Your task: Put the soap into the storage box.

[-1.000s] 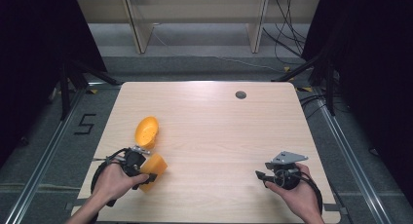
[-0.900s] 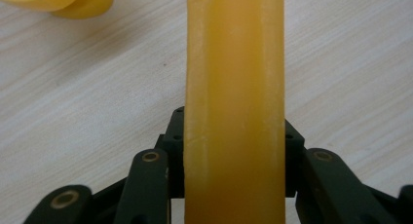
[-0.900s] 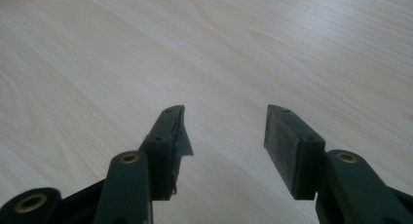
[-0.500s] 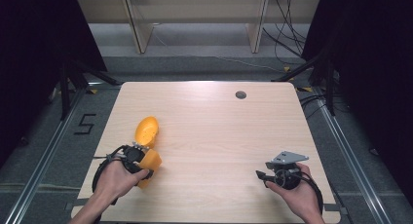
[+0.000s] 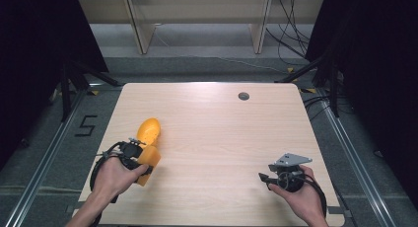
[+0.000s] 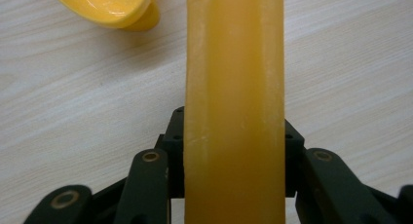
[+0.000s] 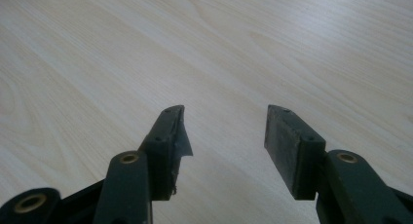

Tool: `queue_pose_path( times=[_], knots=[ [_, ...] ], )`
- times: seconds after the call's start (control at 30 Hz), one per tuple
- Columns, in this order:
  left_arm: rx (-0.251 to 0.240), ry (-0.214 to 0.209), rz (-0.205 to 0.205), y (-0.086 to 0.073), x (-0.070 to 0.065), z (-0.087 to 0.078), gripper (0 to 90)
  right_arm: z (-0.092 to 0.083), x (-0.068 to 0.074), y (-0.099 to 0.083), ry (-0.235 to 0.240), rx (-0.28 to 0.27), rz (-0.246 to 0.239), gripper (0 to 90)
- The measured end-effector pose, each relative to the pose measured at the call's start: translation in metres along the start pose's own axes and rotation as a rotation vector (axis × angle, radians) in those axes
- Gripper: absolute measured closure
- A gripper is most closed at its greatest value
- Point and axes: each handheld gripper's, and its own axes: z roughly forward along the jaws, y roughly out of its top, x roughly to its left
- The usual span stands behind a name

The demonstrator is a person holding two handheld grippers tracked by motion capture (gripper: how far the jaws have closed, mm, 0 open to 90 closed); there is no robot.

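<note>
From above, the left gripper point(image 5: 140, 158) clamps an orange block point(image 5: 149, 159) at the table's point(image 5: 222, 138) left front, just beside a yellow piece point(image 5: 148, 131). The left gripper view shows the block point(image 6: 234, 107) squeezed between both jaws. In the right gripper view, the right gripper point(image 7: 224, 131) gapes, touching nothing.

one legible mark: the digit "5" point(image 5: 87, 125), in dark strokes on the grey floor point(image 5: 59, 153), left of the counter point(image 5: 236, 133) and near its far left corner, seen in the high view. no lettering, label or brand can be read on the counter, or in the left gripper view or right gripper view.
</note>
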Motion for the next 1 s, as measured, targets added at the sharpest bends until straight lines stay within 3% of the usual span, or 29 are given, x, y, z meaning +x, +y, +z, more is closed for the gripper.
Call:
queue_pose_path(
  times=[0.03, 0.07, 0.13, 0.17, 0.33, 0.37, 0.53, 0.6, 0.63, 0.77, 0.83, 1.0],
  knots=[
    [-0.003, 0.004, 0.005, 0.001, 0.0, 0.0, 60.5, 0.0, 0.0, 0.0, 0.0, 0.0, 0.0, 49.8],
    [-0.006, -0.004, -0.04, 0.0, -0.002, 0.0, 60.5, 0.0, -0.001, 0.0, -0.001, -0.003, -0.009, 49.8],
    [-0.01, 0.002, -0.016, 0.002, 0.002, 0.0, 60.5, 0.0, 0.0, 0.0, 0.0, 0.001, 0.001, 49.7],
    [-0.001, 0.001, -0.03, 0.003, 0.001, -0.001, 60.5, 0.0, 0.0, 0.0, 0.0, 0.0, 0.002, 49.7],
    [-0.003, 0.01, -0.021, 0.006, 0.006, -0.003, 60.5, 0.0, 0.0, 0.0, 0.0, -0.001, 0.0, 49.7],
    [-0.013, 0.01, -0.04, 0.007, 0.005, -0.003, 60.5, 0.0, 0.0, 0.0, 0.0, -0.001, 0.0, 49.7],
    [-0.011, 0.009, -0.034, 0.011, 0.008, -0.006, 60.5, 0.0, 0.001, 0.0, 0.003, 0.0, 0.017, 49.7],
    [-0.014, 0.006, -0.061, 0.013, 0.006, -0.007, 60.5, -0.001, 0.002, 0.0, 0.0, 0.001, 0.018, 49.7],
    [-0.014, 0.011, -0.036, 0.015, 0.008, -0.008, 60.5, 0.0, 0.001, 0.0, 0.002, 0.0, 0.015, 49.7],
    [-0.027, 0.009, -0.059, 0.018, 0.009, -0.008, 60.5, -0.001, -0.001, 0.0, 0.0, -0.01, 0.003, 49.7],
    [-0.023, 0.009, -0.049, 0.019, 0.011, -0.009, 60.5, -0.001, 0.0, 0.0, 0.003, 0.001, 0.02, 49.7],
    [-0.034, 0.01, -0.057, 0.022, 0.013, -0.012, 60.5, -0.001, 0.0, 0.0, 0.004, -0.004, 0.009, 49.7]
  ],
)
